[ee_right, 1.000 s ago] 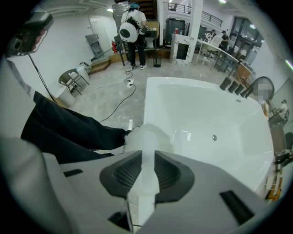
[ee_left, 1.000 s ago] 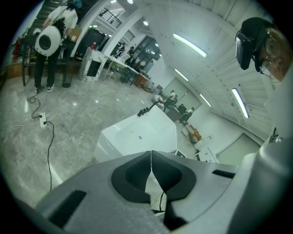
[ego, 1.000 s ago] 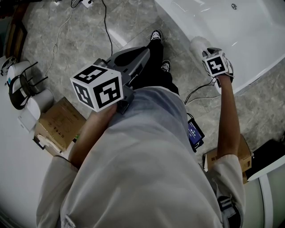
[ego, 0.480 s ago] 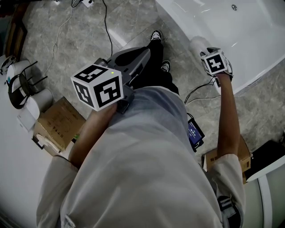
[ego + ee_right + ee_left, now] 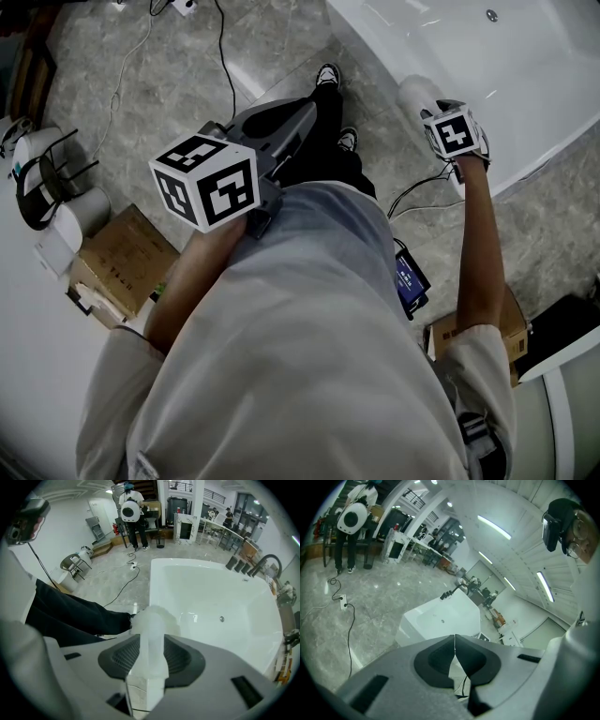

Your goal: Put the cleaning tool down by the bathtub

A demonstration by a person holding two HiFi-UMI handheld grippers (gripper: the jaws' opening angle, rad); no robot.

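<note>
My right claw [image 5: 149, 667], jaws just opened wide, stands loosely round the cleaning tool [image 5: 151, 625], which points straight down between them beside the bathtub [image 5: 211, 597] at centre frame; my shut, empty left claw [image 5: 454, 656] is well apart.

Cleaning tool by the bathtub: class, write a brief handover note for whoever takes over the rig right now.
Left gripper: shut, empty.
Right gripper: pointing down, jaws have just been opening. The white cleaning tool stands between them, pads apparently off it.
Tool: fluffy head down beside the bathtub, at its outer wall.
Done: tool placed, grip loosened.
Left: lift the right gripper clear and check the tool stays put.
</note>
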